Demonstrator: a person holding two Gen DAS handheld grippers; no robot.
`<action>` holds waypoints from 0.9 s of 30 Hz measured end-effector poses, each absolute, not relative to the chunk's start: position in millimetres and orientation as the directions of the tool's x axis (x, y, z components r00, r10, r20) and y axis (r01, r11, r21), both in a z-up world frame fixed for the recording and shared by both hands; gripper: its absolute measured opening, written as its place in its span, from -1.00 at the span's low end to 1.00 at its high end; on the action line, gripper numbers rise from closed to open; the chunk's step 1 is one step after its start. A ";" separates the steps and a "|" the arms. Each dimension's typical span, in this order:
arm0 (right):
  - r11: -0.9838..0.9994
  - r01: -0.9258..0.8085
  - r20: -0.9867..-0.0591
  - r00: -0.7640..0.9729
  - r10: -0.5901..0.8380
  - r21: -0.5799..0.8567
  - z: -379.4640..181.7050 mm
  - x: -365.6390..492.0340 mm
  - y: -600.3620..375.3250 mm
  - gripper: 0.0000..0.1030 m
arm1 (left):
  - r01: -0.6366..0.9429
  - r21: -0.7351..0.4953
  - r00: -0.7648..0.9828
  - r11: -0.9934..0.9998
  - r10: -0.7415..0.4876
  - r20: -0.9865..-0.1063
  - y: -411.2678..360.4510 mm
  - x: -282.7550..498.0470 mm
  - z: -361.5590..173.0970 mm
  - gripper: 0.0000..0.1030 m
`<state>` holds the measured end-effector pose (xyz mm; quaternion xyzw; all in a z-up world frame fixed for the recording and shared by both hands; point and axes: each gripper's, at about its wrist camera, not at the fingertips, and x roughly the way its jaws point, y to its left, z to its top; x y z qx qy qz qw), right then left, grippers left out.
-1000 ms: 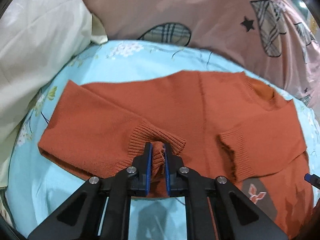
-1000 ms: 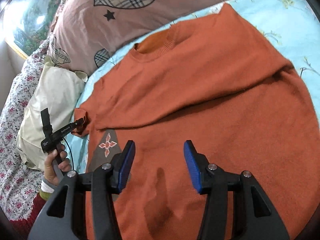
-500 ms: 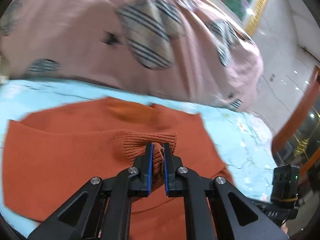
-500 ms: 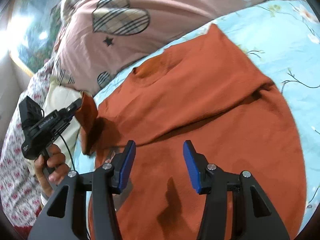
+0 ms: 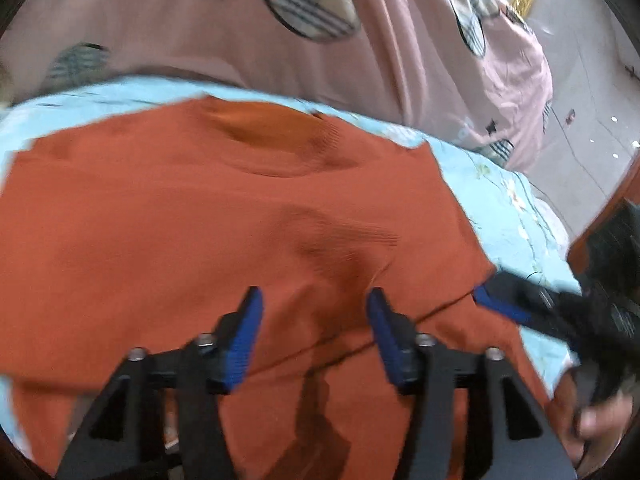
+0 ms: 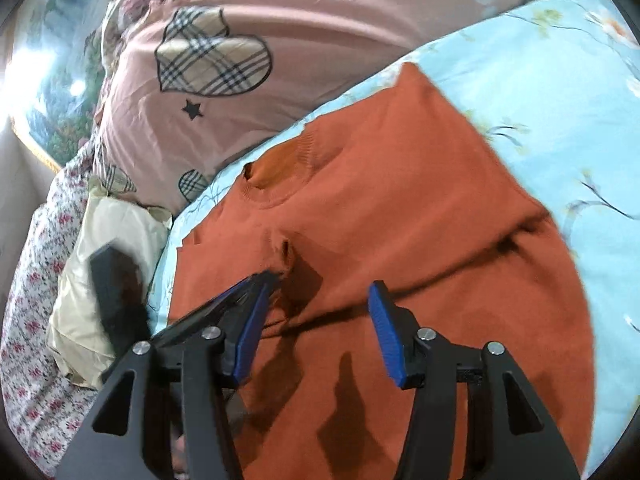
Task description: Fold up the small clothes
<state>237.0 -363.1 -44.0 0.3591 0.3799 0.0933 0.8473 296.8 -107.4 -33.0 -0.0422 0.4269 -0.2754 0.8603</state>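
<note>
Left wrist view: orange sweater [image 5: 224,208] spread flat over a light blue floral sheet [image 5: 516,216], neckline toward the pink patterned quilt [image 5: 280,52] heaped behind. Left gripper [image 5: 314,332] just above the knit, jaws apart after opening moments ago, nothing between the blue pads; ribbed cuff [image 5: 348,240] lying just ahead on the sweater's chest, apparently left there so the sleeve folds inward across the body. Right gripper [image 5: 536,312] entering at the right edge, blurred, its hand cut off by the frame. Right wrist view: same sweater [image 6: 400,208] seen at a slant, collar [image 6: 280,168] up toward the quilt [image 6: 320,40], a cream pillow [image 6: 116,236] at left. Right gripper [image 6: 316,332] poised over the lower body, jaws spread and a little wider than moments ago, empty, likely placed for the next fold. Left gripper [image 6: 260,284] crossing in from the left, smeared by motion, its tips hard to separate from the shadowed cuff. Hem out of sight below both grippers.
</note>
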 end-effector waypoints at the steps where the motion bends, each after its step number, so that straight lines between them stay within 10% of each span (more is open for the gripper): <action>1: 0.724 0.112 -0.584 0.680 0.443 0.680 -46.6 245.3 -357.5 0.21 | 0.426 -0.283 0.509 0.859 -0.486 -0.710 -90.4 286.9 -30.0 0.13; 10: 0.773 0.135 -0.683 0.579 0.446 0.620 -82.6 305.1 -309.4 0.11 | 0.033 -0.176 0.564 0.984 -0.164 -0.809 59.7 273.4 -64.9 0.11; 12: 0.772 0.125 -0.691 0.550 0.469 0.623 -89.5 311.3 -299.3 -0.90 | -0.007 -0.220 0.559 0.976 -0.178 -0.810 71.4 275.5 -72.1 0.07; 20: 0.733 0.056 -0.513 0.750 0.418 0.678 -11.6 276.8 -359.4 -0.91 | -0.059 -0.161 0.595 0.985 -0.095 -0.798 68.9 307.4 -69.0 0.10; 27: 0.790 0.240 -0.679 0.680 0.278 0.564 -61.7 280.5 -415.5 -0.91 | -0.088 -0.207 0.606 0.974 -0.113 -0.788 74.2 321.2 -71.8 0.10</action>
